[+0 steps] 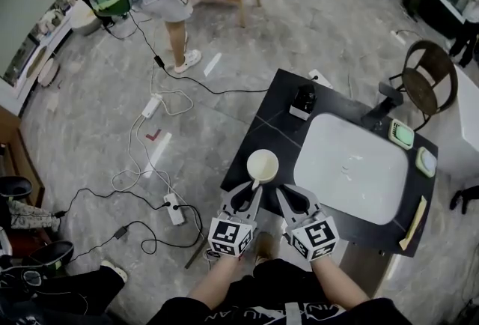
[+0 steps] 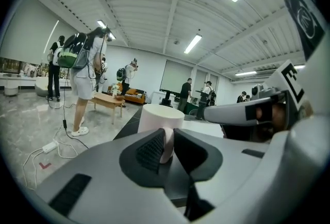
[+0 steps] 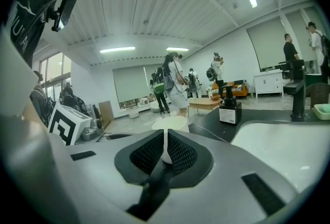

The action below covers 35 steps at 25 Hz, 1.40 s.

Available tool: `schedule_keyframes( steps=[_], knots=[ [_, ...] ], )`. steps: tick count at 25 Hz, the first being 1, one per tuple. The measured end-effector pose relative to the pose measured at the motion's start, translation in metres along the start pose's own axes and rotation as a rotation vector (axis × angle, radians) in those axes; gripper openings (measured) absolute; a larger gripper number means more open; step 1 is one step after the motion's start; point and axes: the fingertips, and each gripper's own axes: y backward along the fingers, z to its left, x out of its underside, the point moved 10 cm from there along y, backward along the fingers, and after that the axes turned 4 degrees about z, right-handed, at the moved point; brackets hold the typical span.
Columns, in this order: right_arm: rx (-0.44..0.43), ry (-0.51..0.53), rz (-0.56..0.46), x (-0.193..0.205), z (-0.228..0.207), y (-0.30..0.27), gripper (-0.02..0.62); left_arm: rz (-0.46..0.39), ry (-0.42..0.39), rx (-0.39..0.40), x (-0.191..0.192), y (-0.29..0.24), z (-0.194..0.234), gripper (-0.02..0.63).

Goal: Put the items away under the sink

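Black countertop [image 1: 263, 127] surrounds a white sink basin [image 1: 352, 166], and a white mug [image 1: 263, 165] stands upright at the counter's near left corner, beside the basin. The left gripper [image 1: 251, 192] reaches it from the near side, its jaws pinching the mug's handle [image 2: 167, 145], which points toward the person. The mug is plain and glossy, a straight-sided cylinder with an open top. The right gripper [image 1: 287, 196] sits just beside it to the right, its jaws drawn nearly together with only a thin slit between them and nothing pinched.
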Motion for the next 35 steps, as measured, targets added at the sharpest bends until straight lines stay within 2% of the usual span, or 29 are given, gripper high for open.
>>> schedule_keyframes(
  steps=[5,11,20,23,30,35],
  knots=[
    [0.026,-0.021,0.004,-0.013,-0.003,-0.002,0.040,0.000,-0.006,0.038,0.003,0.005,-0.008,0.061],
    [0.105,-0.082,0.026,-0.025,-0.015,-0.003,0.041,0.009,0.018,0.073,0.012,0.008,-0.024,0.061],
    [0.179,-0.098,0.190,-0.014,-0.026,-0.004,0.086,0.025,-0.009,0.137,0.020,0.013,-0.049,0.061],
    [0.184,-0.110,0.245,-0.010,-0.029,-0.005,0.086,0.024,-0.011,0.155,0.022,0.016,-0.052,0.061],
    [0.176,-0.105,0.291,-0.011,-0.032,-0.011,0.086,0.017,-0.005,0.170,0.025,0.019,-0.055,0.063],
    [0.181,-0.068,0.332,-0.014,-0.032,-0.013,0.072,0.022,-0.013,0.193,0.026,0.020,-0.059,0.058]
  ],
)
